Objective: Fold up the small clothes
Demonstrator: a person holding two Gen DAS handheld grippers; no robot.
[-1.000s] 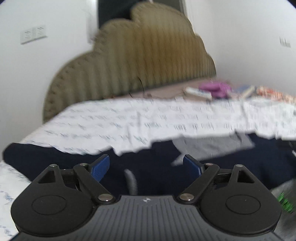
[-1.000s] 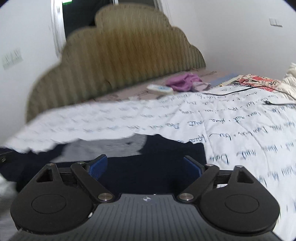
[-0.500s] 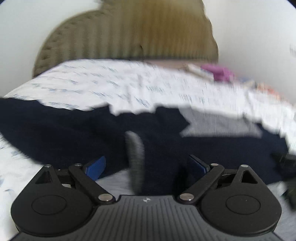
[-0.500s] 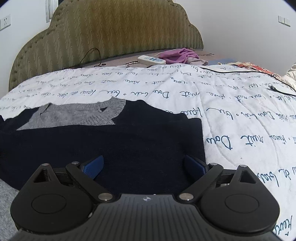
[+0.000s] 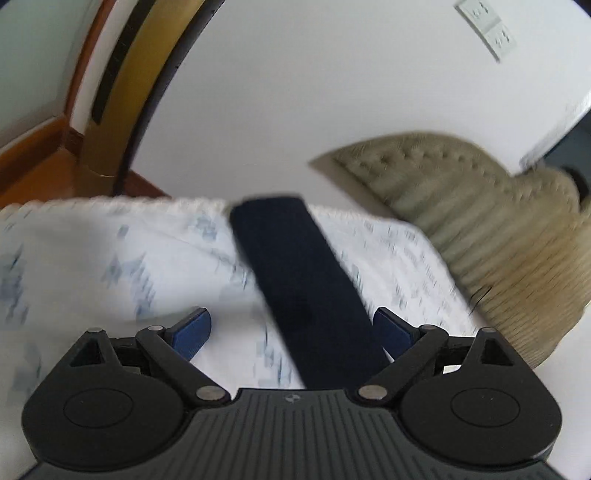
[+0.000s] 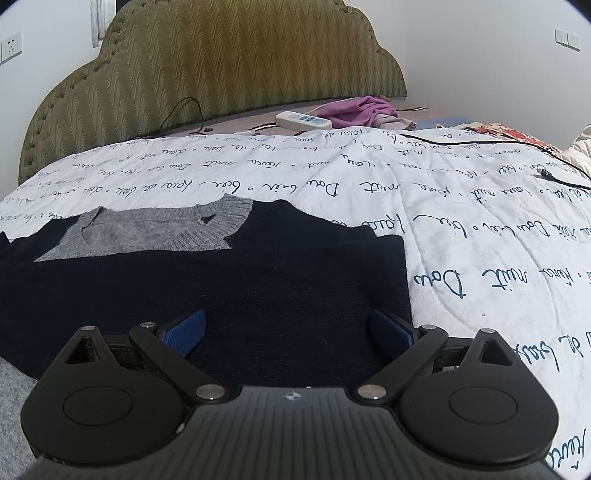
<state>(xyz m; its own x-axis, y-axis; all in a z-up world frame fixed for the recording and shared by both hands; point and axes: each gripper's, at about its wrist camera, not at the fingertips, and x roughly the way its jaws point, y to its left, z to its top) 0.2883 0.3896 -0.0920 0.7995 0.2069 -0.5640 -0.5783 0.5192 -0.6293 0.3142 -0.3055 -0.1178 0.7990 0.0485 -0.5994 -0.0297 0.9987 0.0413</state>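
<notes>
We see the navy sweater (image 6: 229, 295) lying flat on the bed's white quilt (image 6: 461, 229), its grey knitted collar (image 6: 155, 232) turned toward the headboard and its right edge running along the quilt's blue script. Only our right wrist view shows this body of the garment. The right claw (image 6: 288, 334) hangs low over the dark cloth with its blue pads (image 6: 184, 336) spread wide apart and nothing between them. Our left wrist view shows a different part: a long navy sleeve (image 5: 295, 280) stretched straight out across the quilt (image 5: 110, 266) toward the bed's edge, where its squared cuff ends. The left claw (image 5: 291, 334) also stands wide apart, the sleeve passing between its blue pads (image 5: 192, 332) closer to the right-hand one; whether cloth touches that pad we cannot tell, since this view is blurred. Beyond the sweater, the right view alone gives us the olive headboard (image 6: 221, 66) in sharp detail, a white power strip (image 6: 303, 120) and a purple cloth (image 6: 358, 109) near it, and a black cable (image 6: 498, 142) trailing over the quilt. The left view alone gives us a wooden floor (image 5: 37, 166), a gold and black frame (image 5: 129, 85) against the white wall, and a wall socket (image 5: 491, 29) above a smeared corner of headboard (image 5: 498, 229).
</notes>
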